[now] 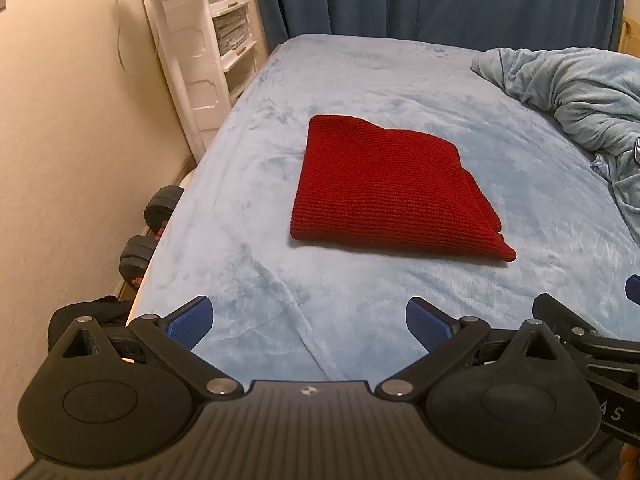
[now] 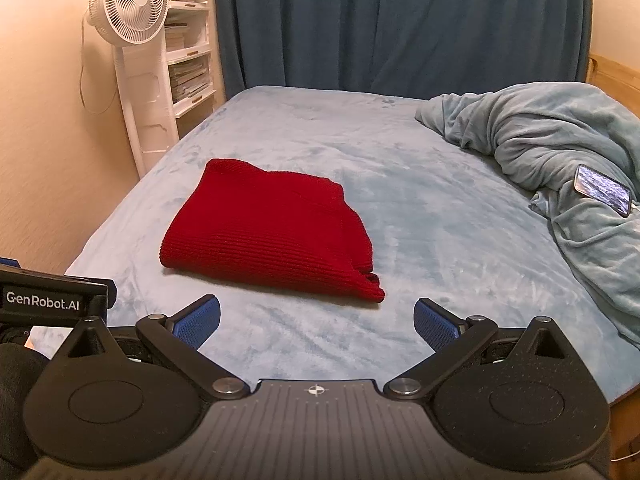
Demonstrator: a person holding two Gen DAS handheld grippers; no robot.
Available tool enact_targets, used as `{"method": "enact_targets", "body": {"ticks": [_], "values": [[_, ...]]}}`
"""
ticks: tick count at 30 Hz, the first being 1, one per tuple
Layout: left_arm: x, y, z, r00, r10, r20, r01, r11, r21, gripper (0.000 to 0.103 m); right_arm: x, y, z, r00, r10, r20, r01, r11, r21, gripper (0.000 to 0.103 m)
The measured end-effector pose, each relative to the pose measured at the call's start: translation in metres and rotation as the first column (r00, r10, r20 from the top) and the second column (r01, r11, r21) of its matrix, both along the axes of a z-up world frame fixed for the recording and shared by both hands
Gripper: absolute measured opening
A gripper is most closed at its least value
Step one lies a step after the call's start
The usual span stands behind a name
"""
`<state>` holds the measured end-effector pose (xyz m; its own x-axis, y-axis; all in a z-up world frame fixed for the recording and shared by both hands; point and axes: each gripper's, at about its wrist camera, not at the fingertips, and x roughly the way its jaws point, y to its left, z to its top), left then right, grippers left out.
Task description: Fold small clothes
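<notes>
Red knit garment [image 1: 384, 188] lies folded mid-frame on the blue bed cover [image 1: 260, 280]; left gripper [image 1: 309, 322] and right gripper [image 2: 317, 322] hover at the bottom, both spread wide, holding nothing

A folded red knit garment [image 1: 390, 190] is lying flat on the light blue bed [image 1: 248, 208]. The left gripper [image 1: 309, 326] is being held above the near edge, blue fingers [image 1: 190, 322] spread wide, nothing between them. A rumpled blanket [image 1: 580, 92] is bunched at right; dumbbells [image 1: 148, 236] are resting beside the bed.
</notes>
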<state>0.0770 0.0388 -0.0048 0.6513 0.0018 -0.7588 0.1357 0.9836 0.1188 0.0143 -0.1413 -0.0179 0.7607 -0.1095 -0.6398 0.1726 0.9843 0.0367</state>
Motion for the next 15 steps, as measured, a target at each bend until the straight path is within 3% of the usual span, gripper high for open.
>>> {"method": "enact_targets", "body": {"ticks": [15], "values": [[-0.0012, -0.0005, 0.0005, 1.000, 0.001, 0.002, -0.001, 1.000, 0.004, 0.103, 0.0000, 0.0016, 0.0006, 1.000, 0.006, 0.006, -0.006, 1.000, -0.003, 0.102]]}}
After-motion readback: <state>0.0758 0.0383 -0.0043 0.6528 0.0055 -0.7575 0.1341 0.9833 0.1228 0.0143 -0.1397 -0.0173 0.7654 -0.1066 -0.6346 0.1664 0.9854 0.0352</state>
